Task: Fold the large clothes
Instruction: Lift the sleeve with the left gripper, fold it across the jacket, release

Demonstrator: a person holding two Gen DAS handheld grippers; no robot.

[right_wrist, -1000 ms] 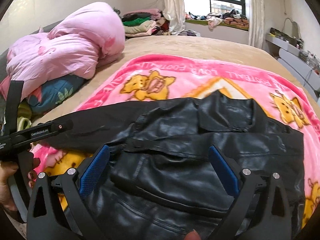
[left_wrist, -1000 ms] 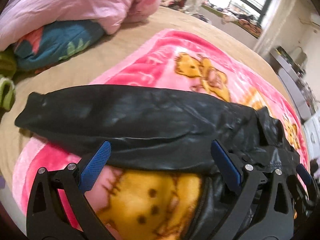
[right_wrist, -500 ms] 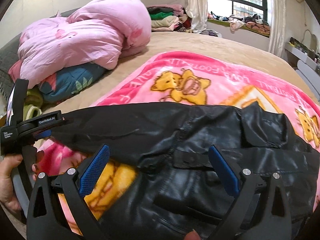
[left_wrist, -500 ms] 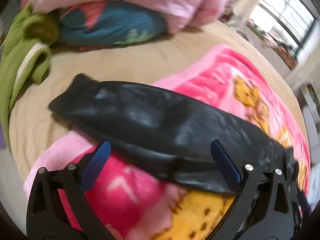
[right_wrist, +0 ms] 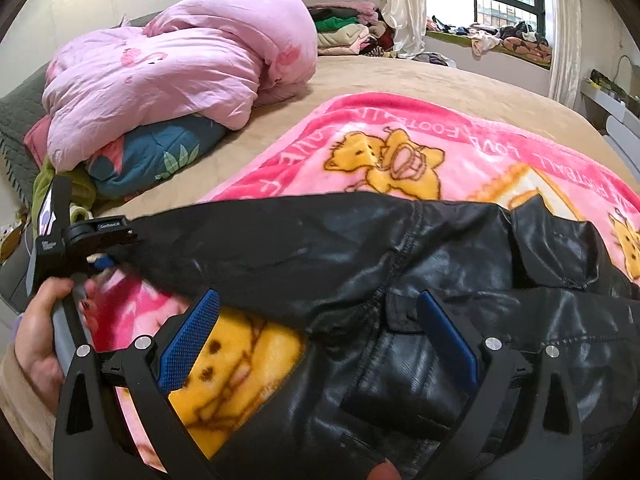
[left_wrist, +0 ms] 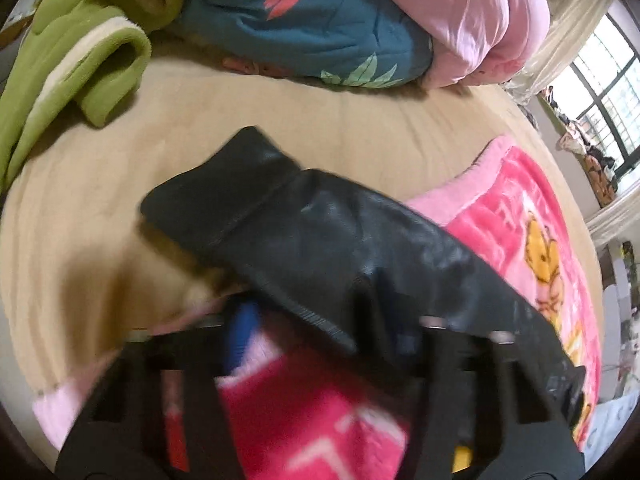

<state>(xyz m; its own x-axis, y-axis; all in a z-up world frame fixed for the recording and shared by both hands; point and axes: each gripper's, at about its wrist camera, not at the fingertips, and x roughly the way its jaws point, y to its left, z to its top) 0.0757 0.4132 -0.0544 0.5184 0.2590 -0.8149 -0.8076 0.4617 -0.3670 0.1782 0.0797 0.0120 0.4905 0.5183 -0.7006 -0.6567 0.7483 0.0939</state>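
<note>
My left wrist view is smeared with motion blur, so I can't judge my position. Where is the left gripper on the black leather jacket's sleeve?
Observer: In the right wrist view, the left gripper sits near the cuff end of the black leather jacket's sleeve; I cannot tell whether it is closed.
Operator: And the right gripper?
Observer: The right gripper is open over the armpit seam, gripping nothing.
Operator: The jacket body?
Observer: It lies crumpled on the pink cartoon-bear blanket.

Bare tan bedsheet [left_wrist: 360, 128] lies open at twelve o'clock; green fleece [left_wrist: 76, 52] and pink duvet [left_wrist: 460, 12] block beyond.
</note>
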